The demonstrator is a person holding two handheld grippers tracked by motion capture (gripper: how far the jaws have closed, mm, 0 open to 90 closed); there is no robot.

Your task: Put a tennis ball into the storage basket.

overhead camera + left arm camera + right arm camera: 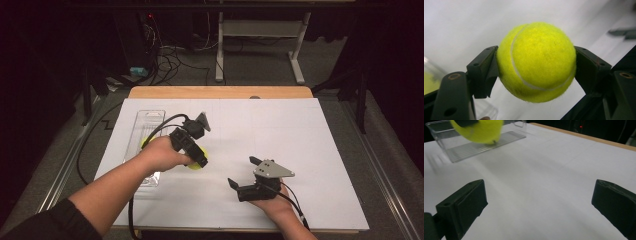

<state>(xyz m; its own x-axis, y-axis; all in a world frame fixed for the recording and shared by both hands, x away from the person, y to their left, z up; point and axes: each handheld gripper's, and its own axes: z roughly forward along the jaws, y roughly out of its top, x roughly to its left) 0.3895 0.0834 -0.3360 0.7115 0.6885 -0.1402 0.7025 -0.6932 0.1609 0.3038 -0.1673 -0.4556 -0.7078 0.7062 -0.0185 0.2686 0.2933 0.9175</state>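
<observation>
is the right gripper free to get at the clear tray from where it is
Probably yes. The right gripper is open and empty, with bare white table between. But the left gripper, shut on the ball, hangs beside the tray.

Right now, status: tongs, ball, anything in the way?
Left tongs shut on tennis ball, lifted off the sheet. Right tongs open, empty. Clear tray beside the ball; nothing blocking.

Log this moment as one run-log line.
left gripper: shut on tennis ball | right gripper: open, nothing between jaws | clear tray: on table, left side
</observation>
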